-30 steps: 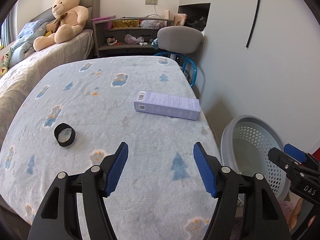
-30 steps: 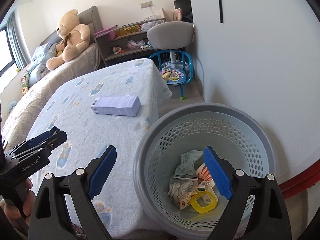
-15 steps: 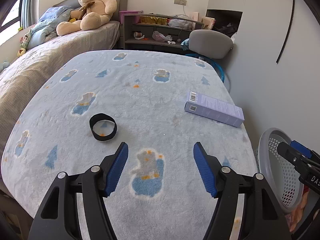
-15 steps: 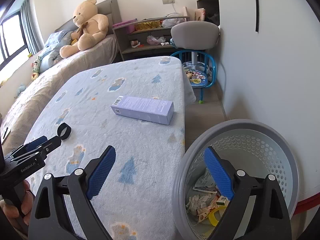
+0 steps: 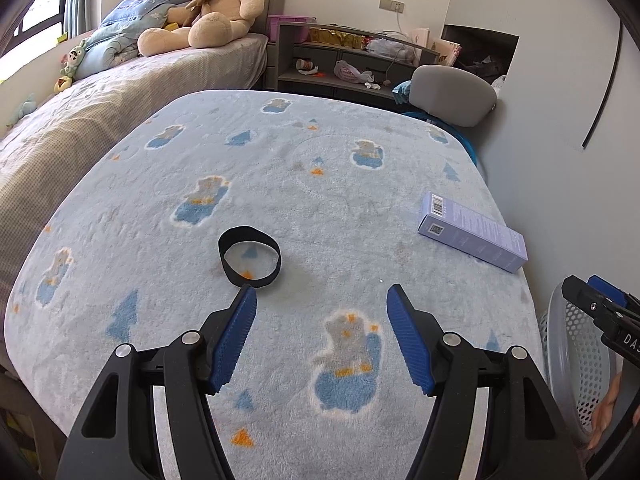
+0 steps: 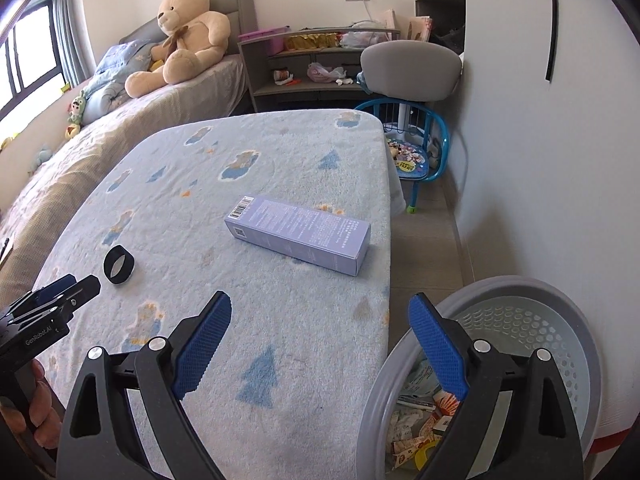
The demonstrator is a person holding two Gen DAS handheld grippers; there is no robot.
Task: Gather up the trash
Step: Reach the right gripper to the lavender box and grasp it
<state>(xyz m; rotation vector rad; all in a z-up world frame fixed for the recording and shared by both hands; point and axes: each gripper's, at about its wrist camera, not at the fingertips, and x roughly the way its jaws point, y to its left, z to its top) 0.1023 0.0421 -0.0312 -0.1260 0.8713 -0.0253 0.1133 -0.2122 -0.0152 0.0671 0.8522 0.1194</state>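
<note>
A black ring of tape [image 5: 249, 256] [image 6: 119, 264] lies on the light blue blanket [image 5: 320, 184], just ahead and left of my open left gripper [image 5: 321, 302]. A lilac carton [image 5: 472, 231] [image 6: 298, 233] lies flat near the blanket's right edge. My right gripper [image 6: 320, 312] hovers open and empty over the blanket's near right corner, with the carton ahead of it. The grey perforated basket [image 6: 560, 320] [image 5: 568, 352] stands on the floor to the right, with crumpled wrappers and a yellow ring inside.
A bed with a large teddy bear [image 5: 208, 4] and cushions runs along the left. Behind stand a grey shelf unit [image 6: 320, 64], a grey chair back [image 6: 412, 70] and a small blue child's chair [image 6: 416, 160]. A white wall [image 6: 540, 160] closes the right side.
Both grippers have swung left, away from the basket and over the blanket. The black ring now sits close before the left gripper, and the carton is ahead of the right one.
</note>
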